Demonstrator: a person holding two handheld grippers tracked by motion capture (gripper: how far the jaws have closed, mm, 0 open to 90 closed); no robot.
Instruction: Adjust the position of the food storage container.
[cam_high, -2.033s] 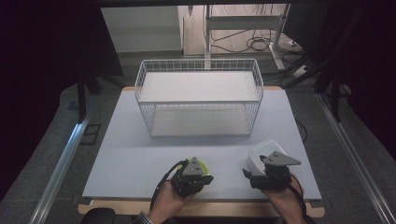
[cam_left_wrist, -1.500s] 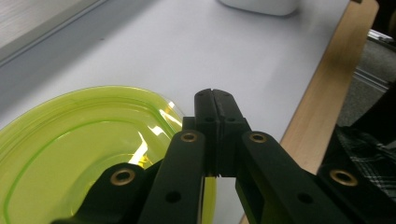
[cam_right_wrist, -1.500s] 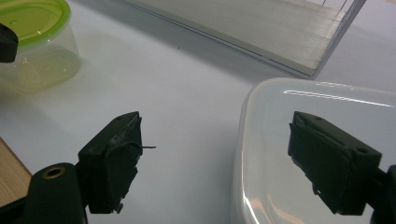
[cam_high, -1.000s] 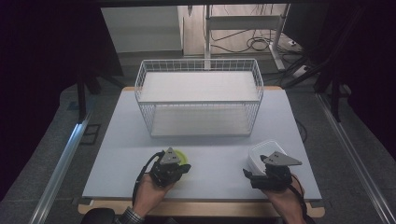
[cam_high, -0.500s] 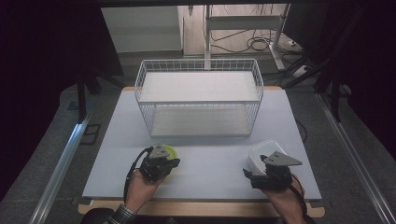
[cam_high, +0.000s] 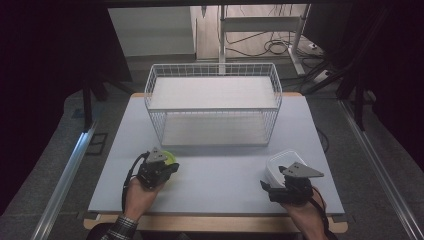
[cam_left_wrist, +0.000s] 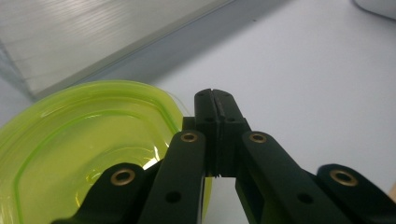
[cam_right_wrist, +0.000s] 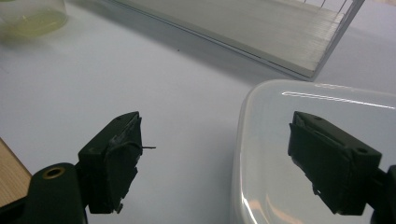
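My left gripper (cam_high: 169, 169) (cam_left_wrist: 215, 100) is at the table's front left, its jaws closed tight on the rim of a translucent yellow-green container (cam_high: 171, 158) (cam_left_wrist: 79, 149). That container also appears far off in the right gripper view (cam_right_wrist: 28, 16). At the front right, my right gripper (cam_high: 280, 176) (cam_right_wrist: 215, 149) stands open and still. A clear white plastic container (cam_high: 282, 160) (cam_right_wrist: 308, 154) has its near wall between the jaws, one jaw over the table and the other over the container. Neither pad presses on it.
A white wire basket (cam_high: 212, 107) with a white floor panel stands at the back middle of the pale table (cam_high: 225, 185). The table's wooden front edge (cam_high: 215, 224) runs just before the hands. Dark floor, rails and cables surround the table.
My left gripper has slid left and slightly away from the front edge, and the yellow-green container has gone with it. The right gripper and the clear container have stayed put.
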